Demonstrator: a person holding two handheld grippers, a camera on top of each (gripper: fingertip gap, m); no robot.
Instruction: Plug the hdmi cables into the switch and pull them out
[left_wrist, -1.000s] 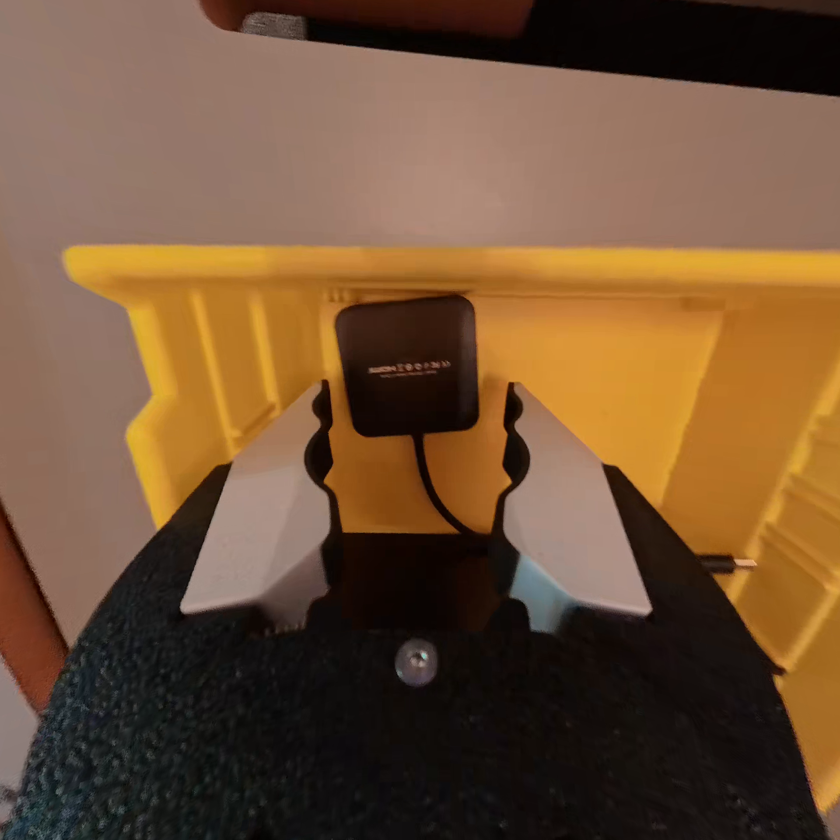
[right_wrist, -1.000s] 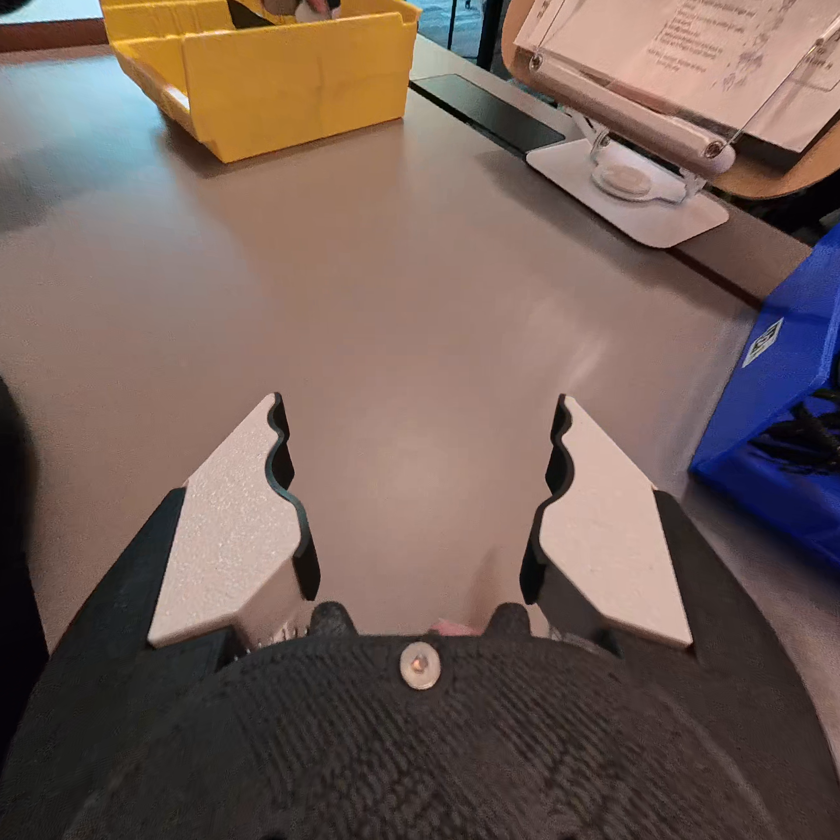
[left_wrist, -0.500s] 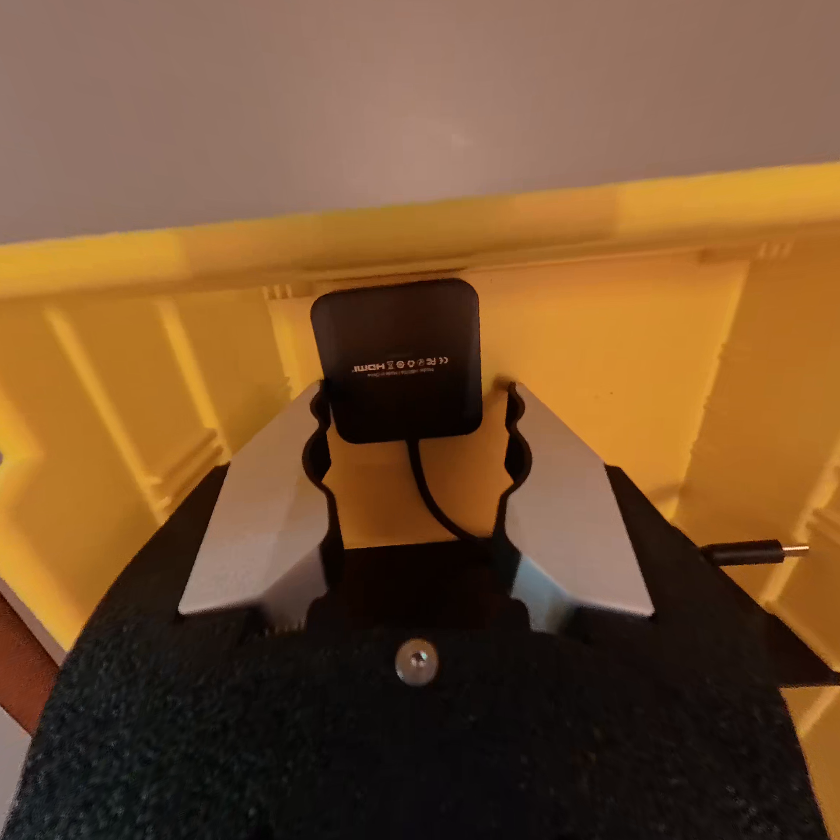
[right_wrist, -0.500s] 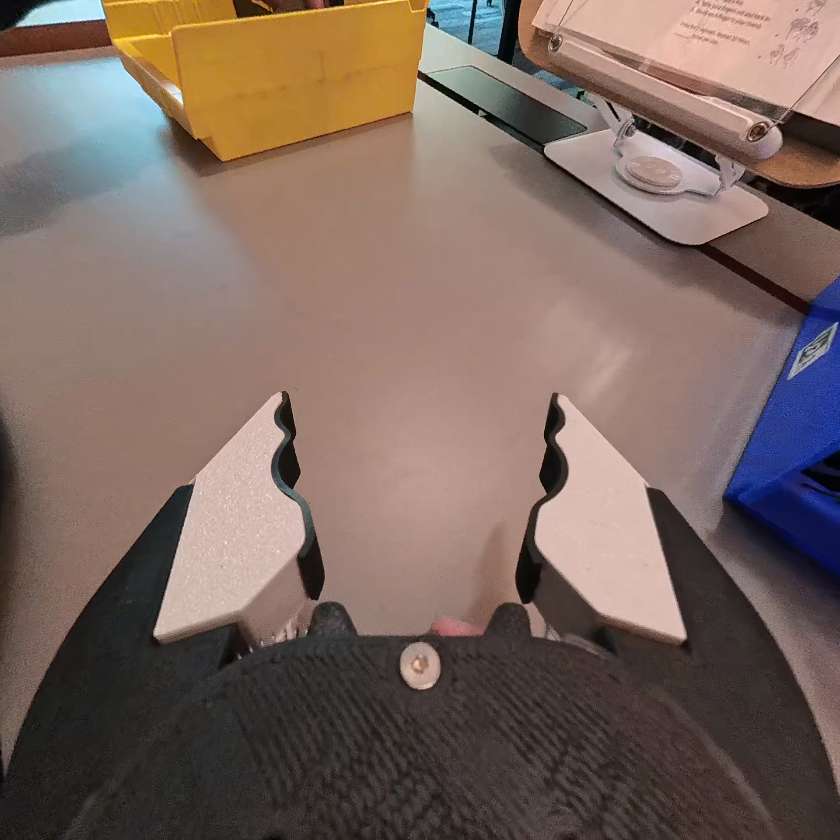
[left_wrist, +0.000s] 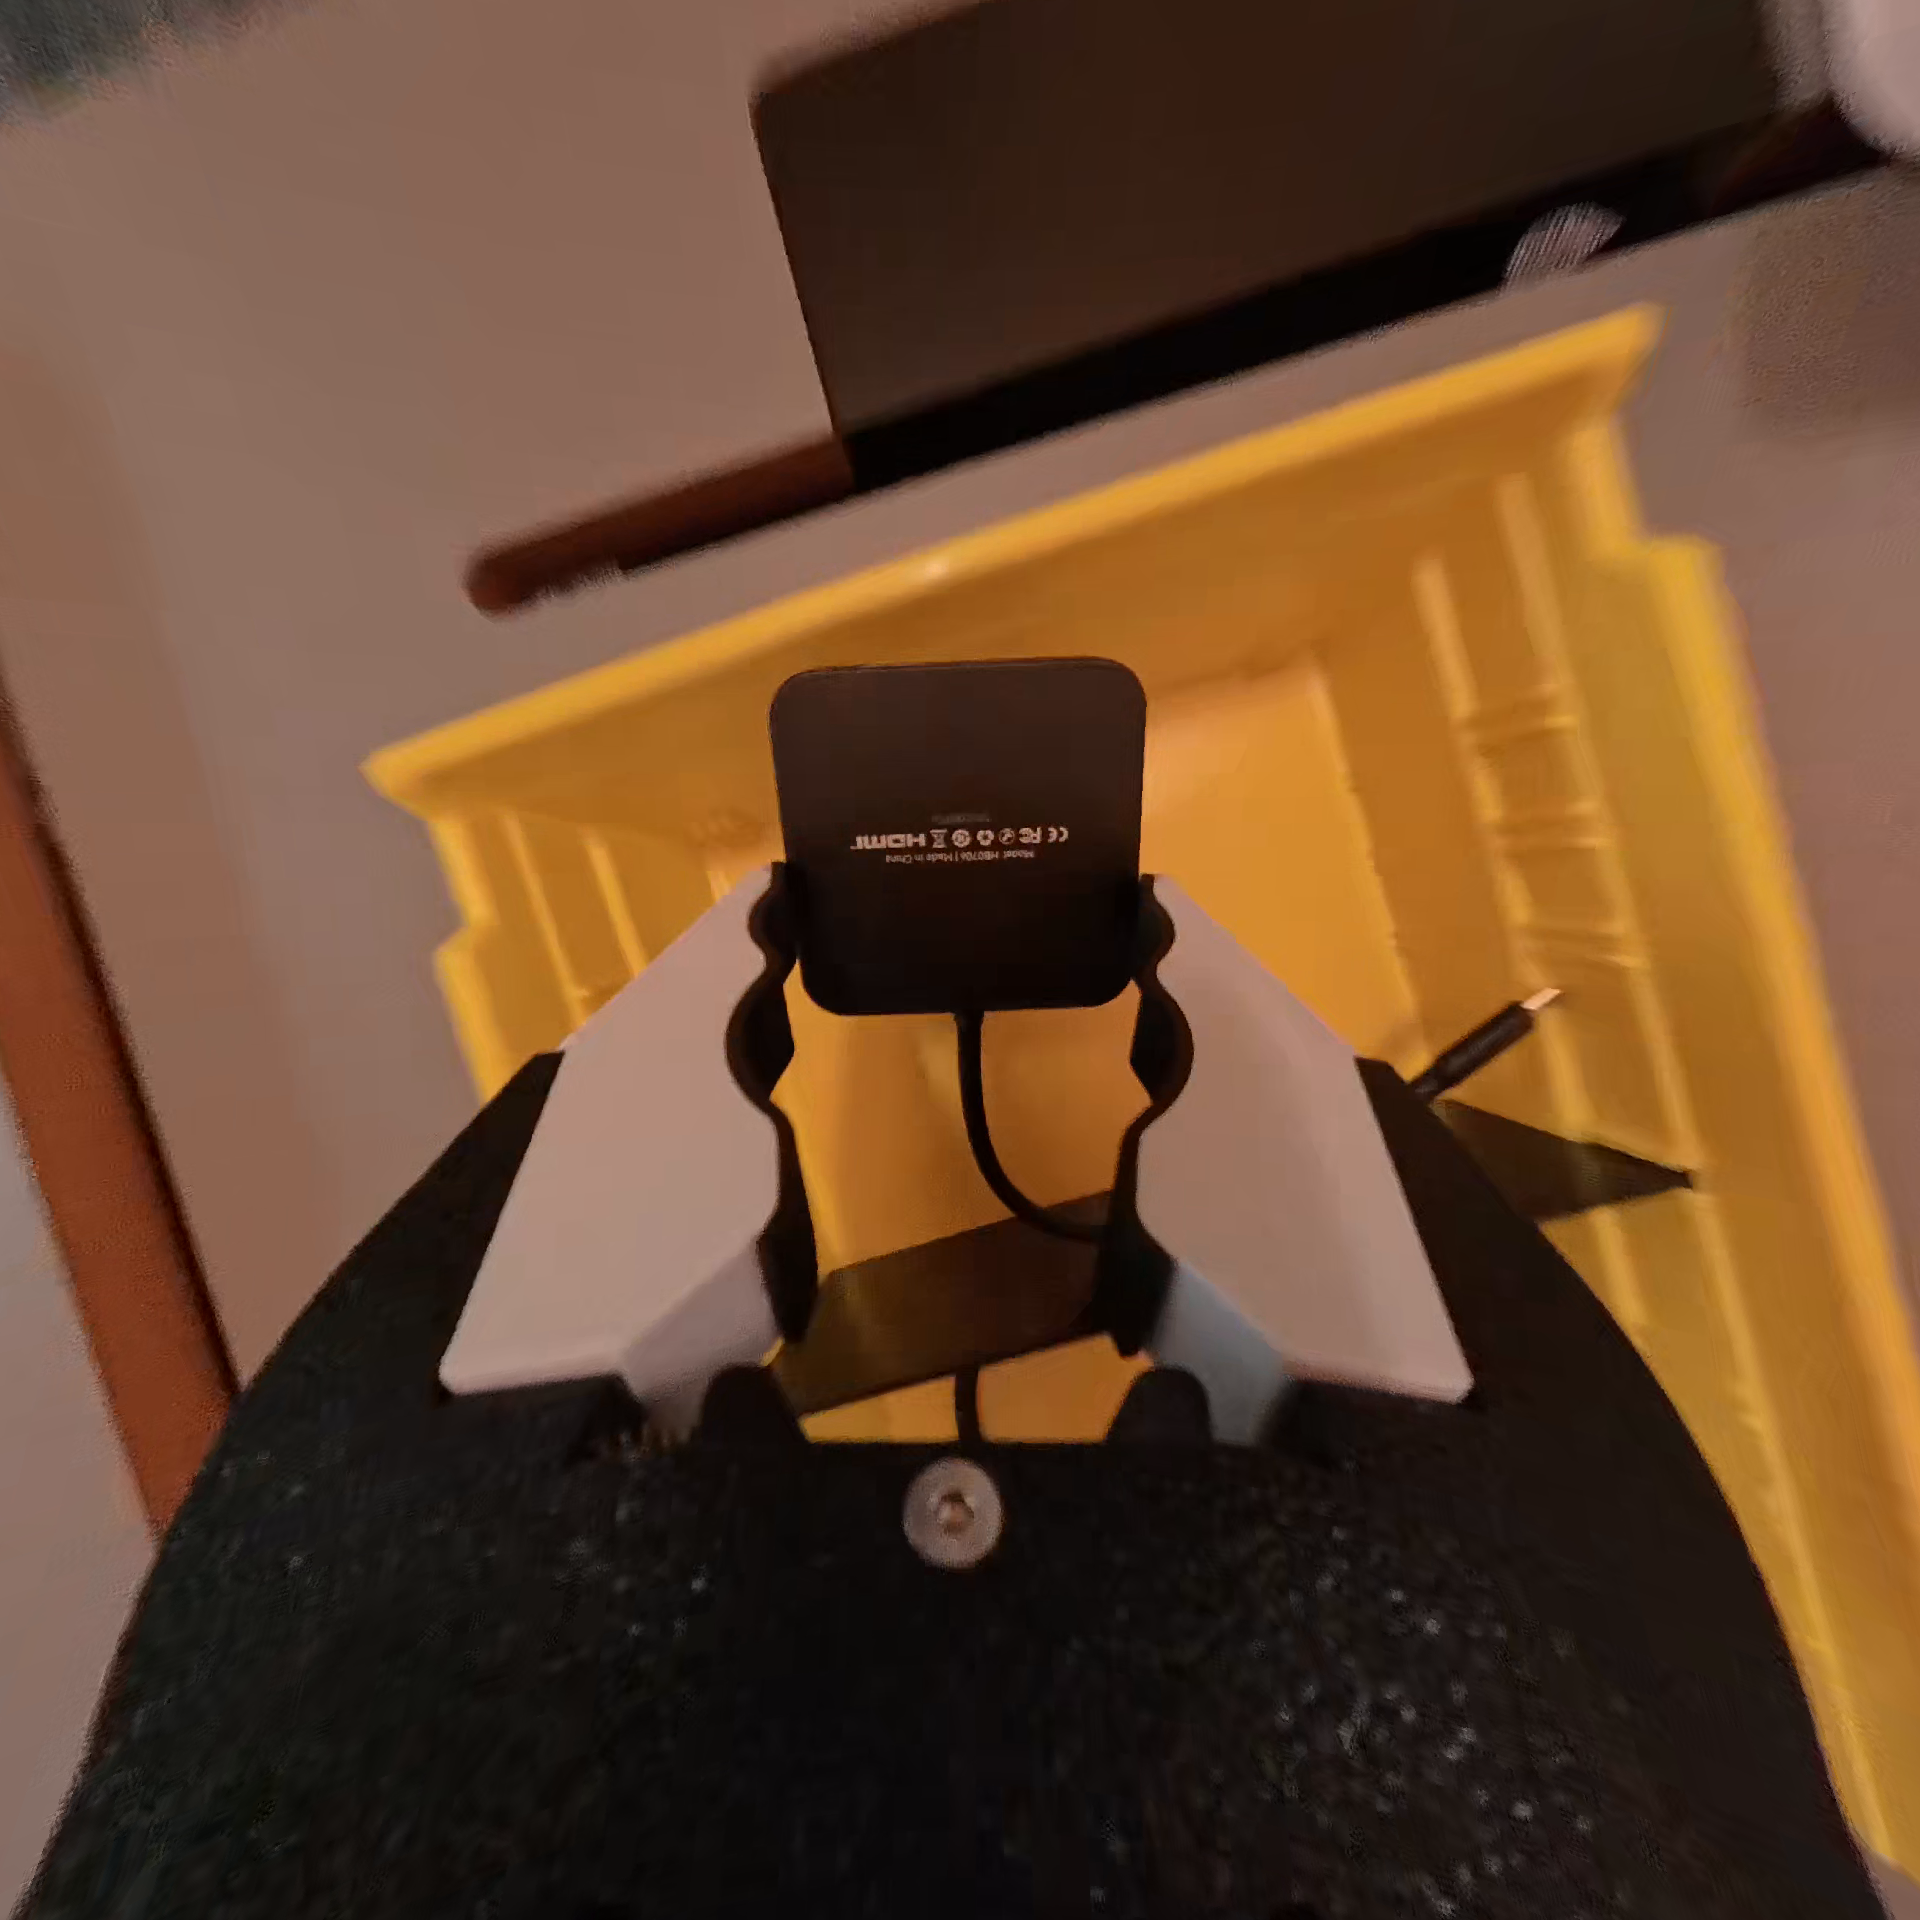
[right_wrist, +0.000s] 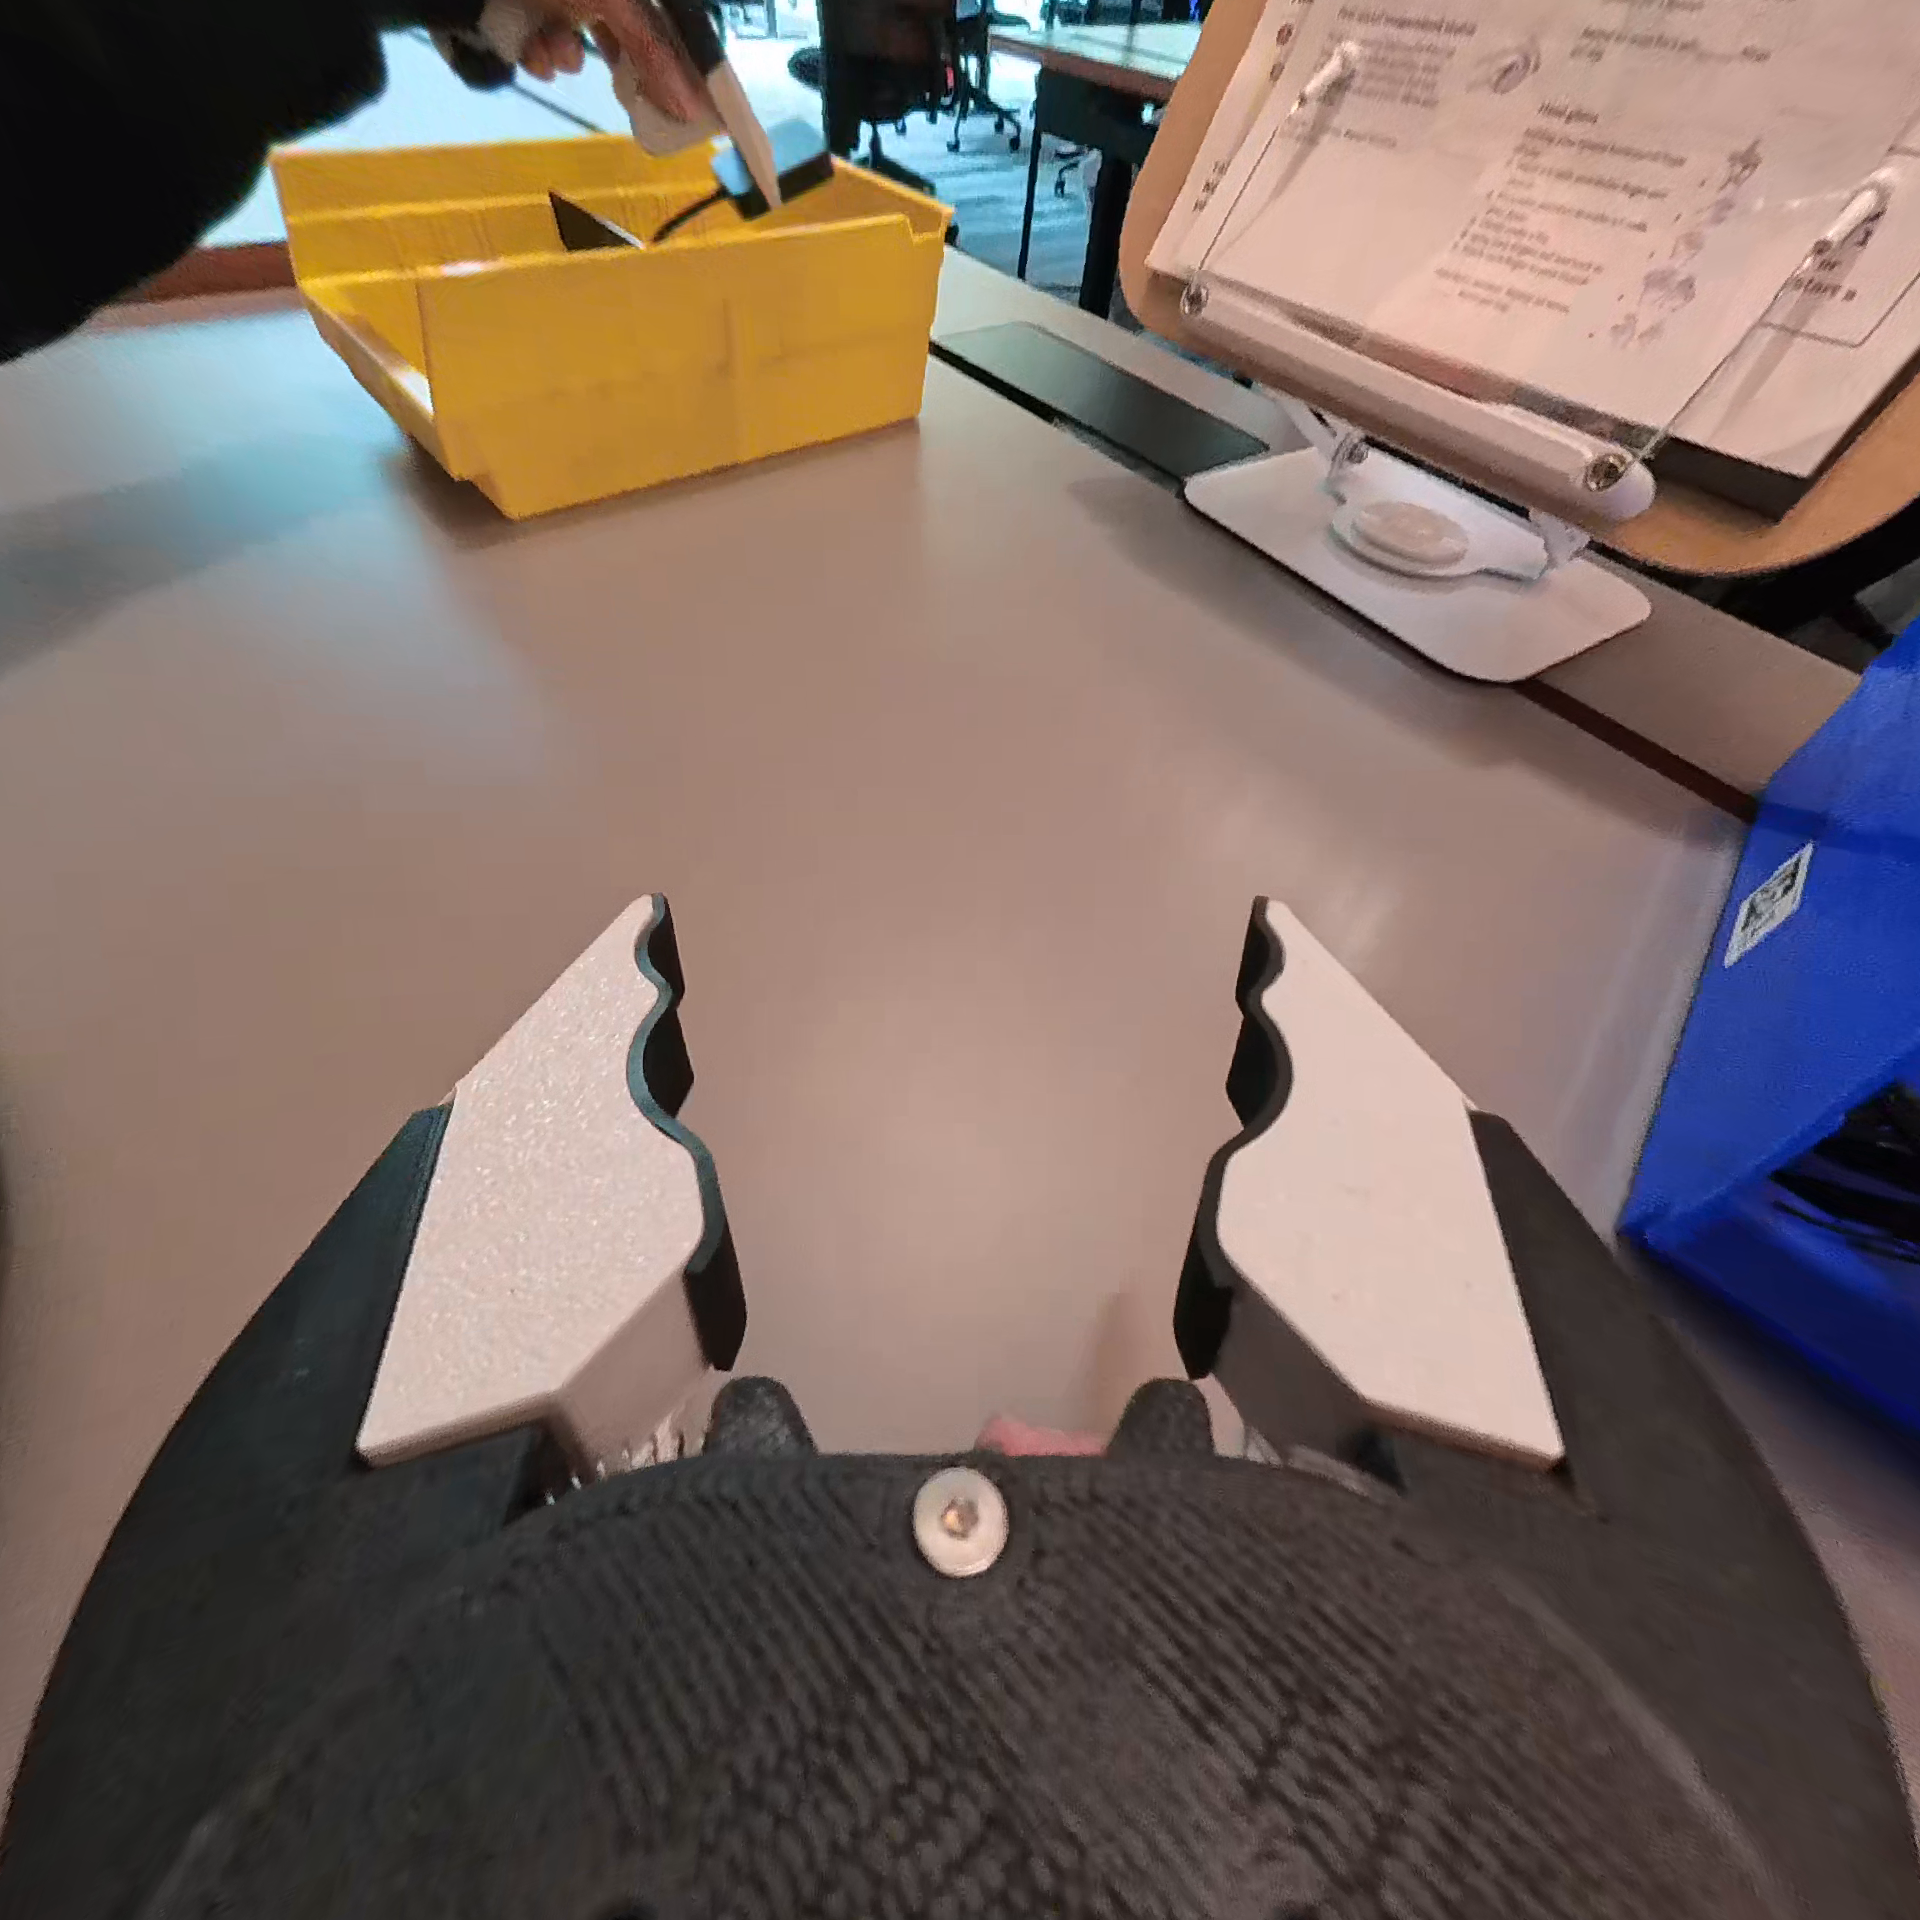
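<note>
The HDMI switch is a small black square box with a thin black cable hanging from it. My left gripper is shut on its two sides and holds it above the yellow bin. The cable's small plug end lies in the bin. The right wrist view shows the left gripper with the switch over the bin at the far left. My right gripper is open and empty, low over the grey table. No HDMI cables show.
A black divider plate stands in the bin. A white document stand with a printed sheet is at the far right. A blue bin holding dark cables is at the right edge. A black panel is set into the table.
My left gripper has closed on the switch and lifted it up from the bin floor, with the view tilting. My right gripper has stayed open and hardly moved.
</note>
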